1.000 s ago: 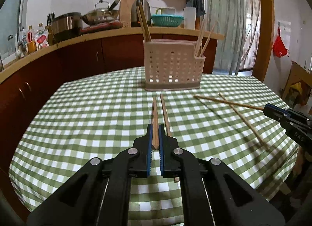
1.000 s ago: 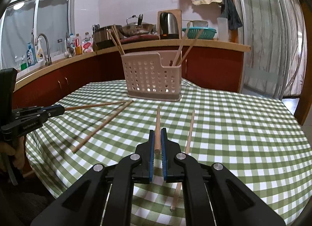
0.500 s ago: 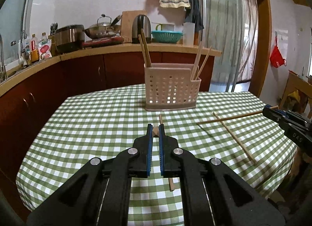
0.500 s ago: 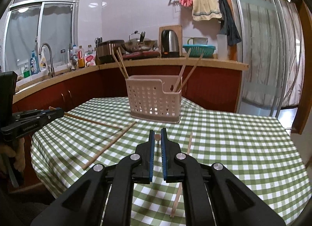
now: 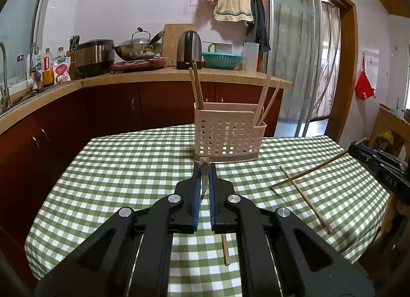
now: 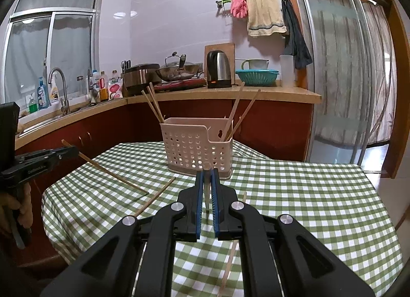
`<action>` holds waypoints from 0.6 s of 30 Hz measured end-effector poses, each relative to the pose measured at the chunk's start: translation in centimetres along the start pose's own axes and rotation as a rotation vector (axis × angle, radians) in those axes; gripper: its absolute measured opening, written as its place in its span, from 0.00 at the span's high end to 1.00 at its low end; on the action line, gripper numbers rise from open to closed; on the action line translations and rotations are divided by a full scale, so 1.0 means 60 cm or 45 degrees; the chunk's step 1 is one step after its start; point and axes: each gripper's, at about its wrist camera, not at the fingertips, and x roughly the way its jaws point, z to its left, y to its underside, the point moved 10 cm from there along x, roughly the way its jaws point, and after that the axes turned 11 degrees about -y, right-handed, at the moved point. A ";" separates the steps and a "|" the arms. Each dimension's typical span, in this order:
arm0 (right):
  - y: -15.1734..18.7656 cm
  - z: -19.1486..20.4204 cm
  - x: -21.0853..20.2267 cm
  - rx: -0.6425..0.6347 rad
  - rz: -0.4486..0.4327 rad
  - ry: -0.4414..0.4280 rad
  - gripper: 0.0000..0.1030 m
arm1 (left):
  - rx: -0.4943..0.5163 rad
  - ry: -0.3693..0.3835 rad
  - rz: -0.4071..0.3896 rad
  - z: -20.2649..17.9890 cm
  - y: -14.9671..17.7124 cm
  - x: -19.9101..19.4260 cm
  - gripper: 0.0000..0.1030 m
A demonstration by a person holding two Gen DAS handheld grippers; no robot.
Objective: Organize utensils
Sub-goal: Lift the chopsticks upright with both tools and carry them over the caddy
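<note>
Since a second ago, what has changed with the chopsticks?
Each gripper has lifted its wooden chopstick off the green checked tablecloth: left gripper, right gripper, both still clamped. One loose chopstick beside each, and the perforated beige holder, stayed put.

Seen end-on between the blue pads of the left gripper [image 5: 204,168]: a chopstick [image 5: 204,162], foreshortened to a stub, its length unreadable. Same in the right gripper [image 6: 207,172], with its own chopstick [image 6: 206,167] shrunk to a tip. Partly covered by the left gripper's body: a loose chopstick on the cloth [image 5: 226,250], only its near end showing. Likewise hidden under the right gripper: most of another loose chopstick [image 6: 228,268]. Lower ends of the sticks in the utensil holder [image 5: 225,138] masked by its perforated wall. Cut off by the frame's left edge: the hand [image 6: 18,209] on the other handle. Too small to read: labels on the bottles [image 6: 43,93] by the sink.
</note>
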 end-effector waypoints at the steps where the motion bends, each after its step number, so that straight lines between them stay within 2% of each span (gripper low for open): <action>1: -0.004 -0.001 0.003 -0.004 -0.002 0.001 0.93 | -0.002 0.003 0.000 0.002 -0.002 0.001 0.94; 18: -0.075 -0.010 0.059 -0.041 -0.067 -0.021 0.93 | -0.014 0.063 -0.042 -0.002 -0.071 0.051 0.94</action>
